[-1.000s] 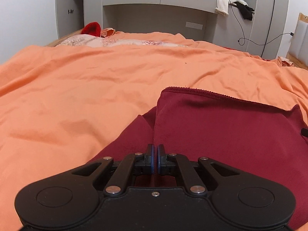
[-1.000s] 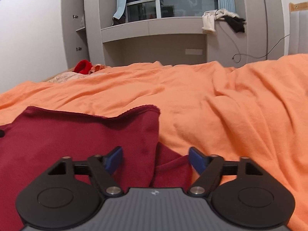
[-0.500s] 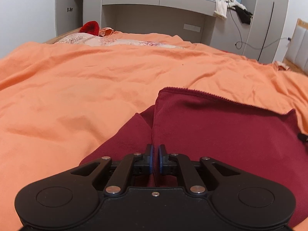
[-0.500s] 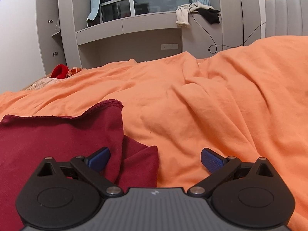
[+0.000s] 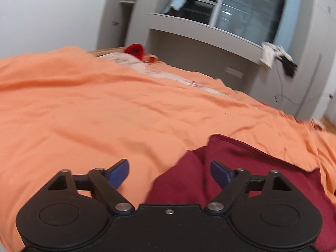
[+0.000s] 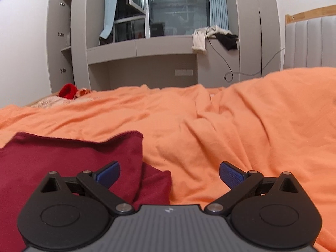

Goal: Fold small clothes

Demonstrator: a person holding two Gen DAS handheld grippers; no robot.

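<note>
Left tongs [image 5: 169,173] — blue pads spread wide, having just sprung apart; nothing clamped. The dark red garment [image 5: 247,168] lies beneath and ahead of them, its left folded edge showing between the pads, the right pad over the cloth, the left pad over bare orange bedcover [image 5: 94,115]. No pad presses on the fabric. View blurred and tilted.

Garment sits flat on the bedcover, at the near edge of the bed. In the left wrist view it fills the lower right; its far hem runs straight, with a smaller flap protruding at the left side.

Far left corner of the bed: a bright red item [image 5: 135,50] beside a pale patterned cloth [image 5: 134,62], well apart from the garment.

Right tongs [image 6: 169,173] — pads also wide apart, empty. In this view the garment [image 6: 69,159] takes the lower left; its right corner [image 6: 136,135] stands slightly raised, and a lower layer pokes out at the right just beside the left pad. Right pad hangs over bare bedcover [image 6: 241,126], which is rumpled into long creases.

Background — grey built-in cabinet with a ledge [image 6: 142,49]; white and black clothes [image 6: 214,36] draped on the ledge's right end, a cable hanging below them. Window [image 6: 168,10] above, reflecting a ceiling lamp. Padded headboard [image 6: 310,42] at far right.
</note>
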